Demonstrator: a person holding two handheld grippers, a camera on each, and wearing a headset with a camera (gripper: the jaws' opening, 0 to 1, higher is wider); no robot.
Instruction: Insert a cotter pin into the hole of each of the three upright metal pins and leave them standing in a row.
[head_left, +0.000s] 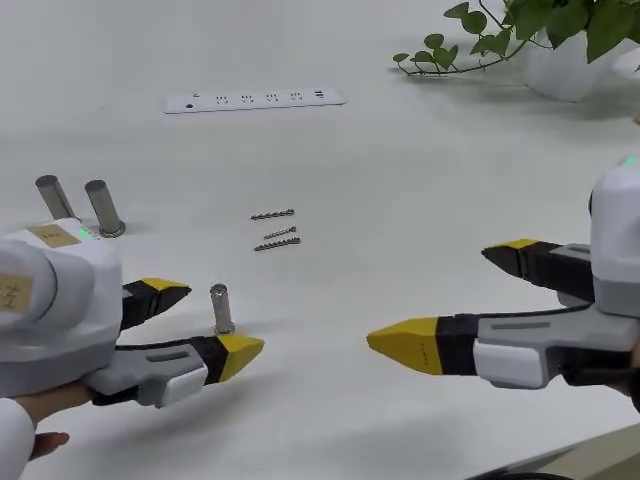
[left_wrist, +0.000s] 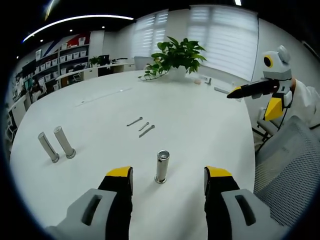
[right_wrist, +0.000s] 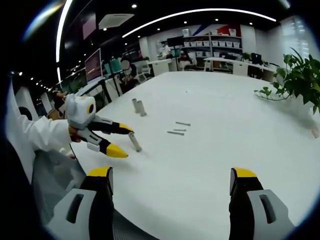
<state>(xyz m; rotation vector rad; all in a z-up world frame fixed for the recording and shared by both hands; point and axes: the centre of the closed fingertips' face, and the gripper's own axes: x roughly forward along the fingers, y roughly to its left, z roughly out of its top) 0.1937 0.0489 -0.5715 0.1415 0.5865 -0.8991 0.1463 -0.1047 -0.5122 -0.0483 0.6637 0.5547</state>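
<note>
Left gripper view: left tongs (left_wrist: 169, 172) wide open, empty, straddling upright grey metal pin (left_wrist: 161, 166) on white bench (left_wrist: 210, 115) | right tongs (head_left: 428, 296) open, empty | three small cotter pins (left_wrist: 141, 125) lying beyond | risk: off-centre closing likely topples pin

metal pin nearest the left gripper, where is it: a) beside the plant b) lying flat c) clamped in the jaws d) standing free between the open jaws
d: the metal pin stands upright between the open jaws of the left gripper, touching neither.
</note>
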